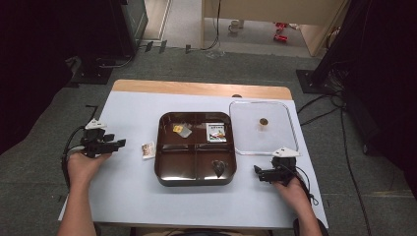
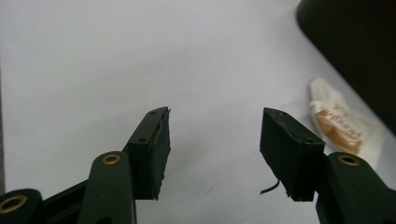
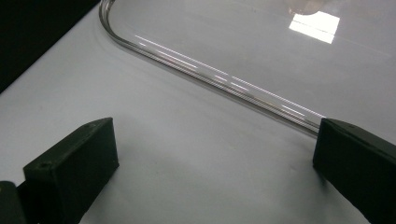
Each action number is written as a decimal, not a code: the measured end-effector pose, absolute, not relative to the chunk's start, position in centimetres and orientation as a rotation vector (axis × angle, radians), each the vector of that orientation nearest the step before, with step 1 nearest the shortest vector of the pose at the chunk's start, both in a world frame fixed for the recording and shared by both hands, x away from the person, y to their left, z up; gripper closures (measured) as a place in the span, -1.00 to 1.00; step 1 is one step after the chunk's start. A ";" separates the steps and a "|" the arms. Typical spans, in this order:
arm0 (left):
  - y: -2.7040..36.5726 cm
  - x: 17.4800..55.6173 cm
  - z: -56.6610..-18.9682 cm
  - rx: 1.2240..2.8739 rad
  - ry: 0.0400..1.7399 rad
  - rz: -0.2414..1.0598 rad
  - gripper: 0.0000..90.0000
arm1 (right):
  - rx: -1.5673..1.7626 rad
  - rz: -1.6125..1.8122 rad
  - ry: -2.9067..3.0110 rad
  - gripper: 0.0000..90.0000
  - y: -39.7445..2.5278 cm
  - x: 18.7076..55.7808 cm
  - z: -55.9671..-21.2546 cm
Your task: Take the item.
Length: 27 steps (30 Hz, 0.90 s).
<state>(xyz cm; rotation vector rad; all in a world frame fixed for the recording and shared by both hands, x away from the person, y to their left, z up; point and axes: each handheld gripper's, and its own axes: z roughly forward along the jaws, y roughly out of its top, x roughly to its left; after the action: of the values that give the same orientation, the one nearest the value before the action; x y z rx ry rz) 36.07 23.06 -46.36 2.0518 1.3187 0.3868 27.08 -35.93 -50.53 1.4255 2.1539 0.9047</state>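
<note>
A dark brown tray (image 1: pixel 195 178) with four compartments sits mid-table. Its back compartments hold a small gold and grey packet (image 1: pixel 182 130) and a white packet (image 1: pixel 216 132); a dark heart-shaped item (image 1: pixel 219 167) lies in the front right one. A small tan and white packet (image 1: pixel 148 150) (image 2: pixel 337 122) lies on the table by the tray's left edge. My left gripper (image 1: pixel 119 143) (image 2: pixel 214 149) hovers left of that packet, open and empty. A clear lid (image 1: pixel 262 127) (image 3: pixel 261 51) with a small brown knob (image 1: pixel 264 122) lies right of the tray. My right gripper (image 1: pixel 256 170) (image 3: pixel 215 172) is open, just in front of the lid's rim.
The white table cover (image 1: pixel 128 196) ends at a wooden strip (image 1: pixel 196 88) at the back. Cables (image 1: pixel 324 110) run over the grey floor on the right. Dark stands and curtains flank both sides.
</note>
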 end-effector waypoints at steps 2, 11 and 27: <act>23.1 36.1 -46.6 2.059 1.329 0.387 -0.04 | 1.426 0.905 2.154 -1.00 -35.9 27.1 -50.5; 23.1 36.6 -47.8 2.115 1.363 0.431 -0.01 | 1.424 0.904 2.155 -1.00 -35.9 27.1 -50.5; 22.8 35.6 -48.8 2.065 1.302 0.513 -0.24 | 1.424 0.904 2.155 -1.00 -35.9 27.1 -50.5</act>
<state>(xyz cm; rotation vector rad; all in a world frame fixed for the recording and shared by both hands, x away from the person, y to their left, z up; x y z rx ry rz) 35.60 22.78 -48.84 2.0650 1.3023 0.5129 27.08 -35.93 -50.52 1.4238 2.1549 0.9038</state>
